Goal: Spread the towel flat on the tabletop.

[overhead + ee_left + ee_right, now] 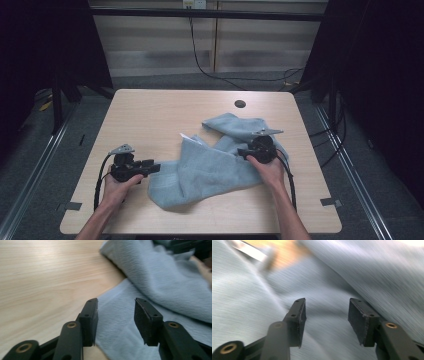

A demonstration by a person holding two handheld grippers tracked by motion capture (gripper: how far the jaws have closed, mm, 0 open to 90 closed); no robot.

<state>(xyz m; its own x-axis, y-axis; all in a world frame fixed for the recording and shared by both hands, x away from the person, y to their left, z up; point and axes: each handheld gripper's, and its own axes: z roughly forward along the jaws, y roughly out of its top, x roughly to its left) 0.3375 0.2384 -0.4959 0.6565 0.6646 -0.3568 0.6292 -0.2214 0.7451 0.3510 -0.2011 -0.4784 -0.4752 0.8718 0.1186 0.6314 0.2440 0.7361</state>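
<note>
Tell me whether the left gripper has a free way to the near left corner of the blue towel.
Probably yes: the left gripper stands open right at the blue towel, its jaws over the edge, with nothing between on the table.

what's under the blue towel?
Under the crumpled light-blue terry towel lies the pale wooden tabletop. A white tag sticks out at the towel's far edge. Anything beneath the folds is covered; no bulge suggests an object.

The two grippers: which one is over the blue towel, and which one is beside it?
The right gripper is over the towel. The left gripper is beside it, at its left edge, above the wooden table.
</note>
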